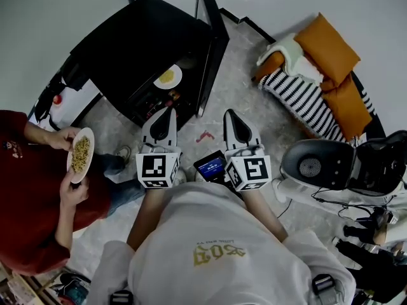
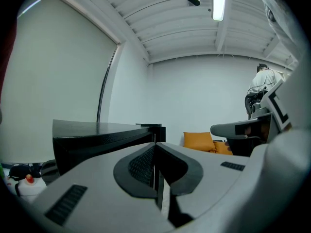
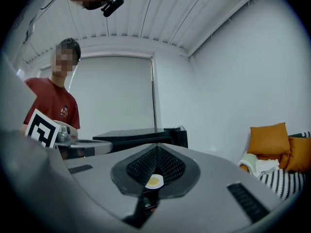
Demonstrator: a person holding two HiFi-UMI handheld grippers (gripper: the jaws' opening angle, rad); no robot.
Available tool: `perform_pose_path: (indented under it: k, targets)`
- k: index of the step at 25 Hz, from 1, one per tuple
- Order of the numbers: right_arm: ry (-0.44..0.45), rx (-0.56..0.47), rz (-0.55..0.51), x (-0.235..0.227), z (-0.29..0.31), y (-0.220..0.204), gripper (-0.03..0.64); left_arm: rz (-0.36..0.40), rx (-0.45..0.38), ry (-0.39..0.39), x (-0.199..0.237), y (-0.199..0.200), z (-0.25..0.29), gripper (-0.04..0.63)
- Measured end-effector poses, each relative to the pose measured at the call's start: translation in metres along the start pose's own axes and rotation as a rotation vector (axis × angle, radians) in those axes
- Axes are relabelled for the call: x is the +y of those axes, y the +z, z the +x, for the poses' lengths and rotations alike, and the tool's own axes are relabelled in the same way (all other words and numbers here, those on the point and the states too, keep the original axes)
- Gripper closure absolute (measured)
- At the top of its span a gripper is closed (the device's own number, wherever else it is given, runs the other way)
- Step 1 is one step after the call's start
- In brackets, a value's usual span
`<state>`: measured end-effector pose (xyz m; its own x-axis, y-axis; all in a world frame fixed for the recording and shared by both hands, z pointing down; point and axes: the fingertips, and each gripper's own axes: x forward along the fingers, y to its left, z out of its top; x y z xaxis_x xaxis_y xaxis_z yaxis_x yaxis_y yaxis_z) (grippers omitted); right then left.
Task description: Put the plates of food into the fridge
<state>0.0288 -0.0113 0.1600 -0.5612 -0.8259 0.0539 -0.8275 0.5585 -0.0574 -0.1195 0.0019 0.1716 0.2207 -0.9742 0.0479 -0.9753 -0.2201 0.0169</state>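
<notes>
A black mini fridge [image 1: 137, 49] stands on the floor ahead with its door [image 1: 213, 40] swung open. On a shelf inside it rests a white plate of yellow food [image 1: 168, 77], which also shows as the plate [image 3: 154, 181] through the gap below the right pads. At the left a person in a red shirt holds a second plate of food [image 1: 81, 154] in both hands. My left gripper [image 1: 170, 111] [image 2: 155, 144] and right gripper [image 1: 229, 113] [image 3: 156, 147] hover side by side just before the fridge opening. Both are shut and hold nothing.
Orange cushions [image 1: 327, 49] and a striped blanket [image 1: 305, 103] lie at the right. A grey round appliance [image 1: 311, 165] and cables sit near right. A small lit screen [image 1: 211, 166] is between my grippers. A white jug with red cap [image 1: 60, 103] stands left of the fridge.
</notes>
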Motion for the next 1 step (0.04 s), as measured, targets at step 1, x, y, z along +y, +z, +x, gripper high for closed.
perform_pose_path:
  k: [1]
  targets:
    - [0.0,0.0,0.0,0.0,0.0,0.0006,0.607,0.0,0.0,0.001,0.0,0.0005,-0.0001,0.589]
